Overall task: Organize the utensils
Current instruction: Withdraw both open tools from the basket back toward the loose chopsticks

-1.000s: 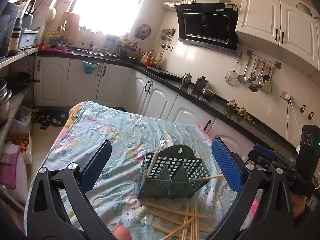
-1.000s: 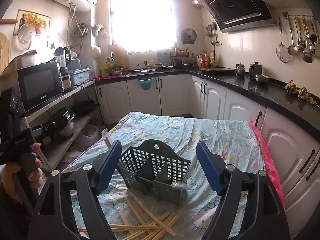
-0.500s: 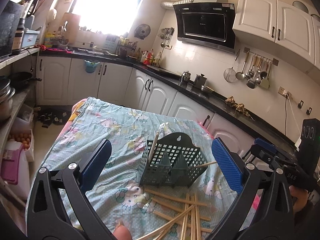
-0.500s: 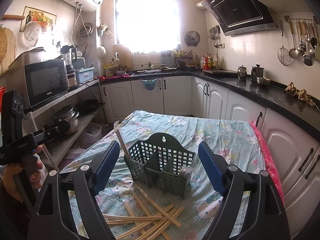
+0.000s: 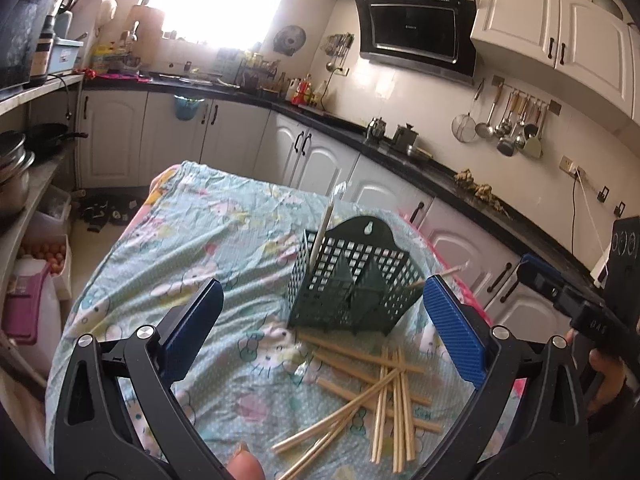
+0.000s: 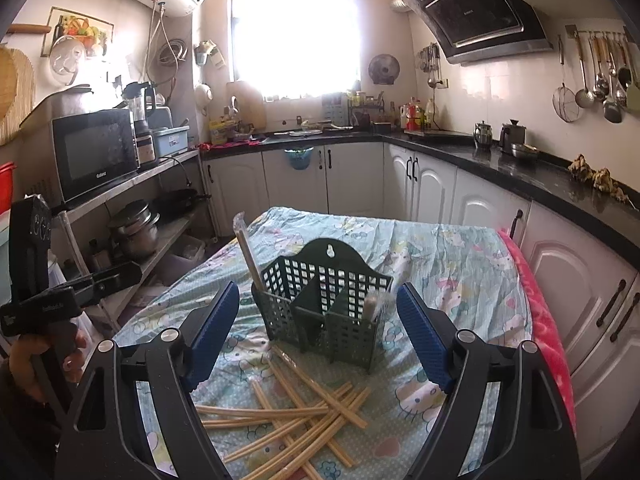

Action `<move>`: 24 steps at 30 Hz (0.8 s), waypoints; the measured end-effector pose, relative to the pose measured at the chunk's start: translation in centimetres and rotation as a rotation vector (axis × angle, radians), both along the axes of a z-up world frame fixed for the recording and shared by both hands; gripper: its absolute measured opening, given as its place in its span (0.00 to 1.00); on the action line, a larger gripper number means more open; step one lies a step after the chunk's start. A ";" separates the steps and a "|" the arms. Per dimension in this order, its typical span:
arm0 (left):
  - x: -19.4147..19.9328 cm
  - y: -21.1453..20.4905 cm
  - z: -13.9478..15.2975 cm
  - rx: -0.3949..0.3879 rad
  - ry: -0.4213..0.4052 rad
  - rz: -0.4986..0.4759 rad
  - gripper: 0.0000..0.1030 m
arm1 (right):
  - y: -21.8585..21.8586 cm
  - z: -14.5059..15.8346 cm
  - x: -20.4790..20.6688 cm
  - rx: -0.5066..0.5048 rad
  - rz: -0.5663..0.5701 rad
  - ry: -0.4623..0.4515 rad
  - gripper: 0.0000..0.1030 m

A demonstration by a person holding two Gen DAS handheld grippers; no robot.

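A dark green slotted utensil basket (image 5: 352, 280) (image 6: 324, 304) stands on the table with a wrapped chopstick (image 5: 326, 220) (image 6: 248, 252) leaning in its left compartment and another (image 6: 374, 306) in its right one. Several loose wooden chopsticks (image 5: 376, 392) (image 6: 296, 412) lie crossed on the cloth in front of it. My left gripper (image 5: 320, 320) is open and empty, held above the table before the basket. My right gripper (image 6: 318, 320) is open and empty, also before the basket.
The table wears a light blue cartoon-print cloth (image 5: 200, 240) (image 6: 460, 260). White cabinets with a black counter (image 6: 520, 176) run behind and to the right. A shelf with a microwave (image 6: 96, 152) and pots stands on the left.
Both grippers have pulled back and up from the basket, so more of the loose chopsticks show. Both stay open and empty.
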State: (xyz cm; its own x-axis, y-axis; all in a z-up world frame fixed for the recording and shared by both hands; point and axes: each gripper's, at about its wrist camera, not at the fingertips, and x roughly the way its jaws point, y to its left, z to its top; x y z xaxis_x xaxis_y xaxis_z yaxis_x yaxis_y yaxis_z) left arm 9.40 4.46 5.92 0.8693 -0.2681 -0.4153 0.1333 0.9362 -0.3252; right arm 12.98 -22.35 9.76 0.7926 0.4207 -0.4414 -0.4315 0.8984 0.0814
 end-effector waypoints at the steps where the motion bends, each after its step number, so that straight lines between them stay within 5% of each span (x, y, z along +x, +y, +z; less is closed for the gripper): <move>1: -0.1 -0.1 -0.3 0.005 0.006 -0.002 0.90 | 0.0 -0.2 -0.1 -0.001 -0.002 0.004 0.76; 14: -1.3 -0.3 -6.0 0.048 0.144 -0.088 0.89 | -0.3 -3.5 -0.5 -0.039 -0.023 0.077 0.76; 24: -2.1 -0.5 -10.3 0.052 0.269 -0.153 0.51 | -0.5 -6.3 0.0 -0.060 -0.039 0.145 0.76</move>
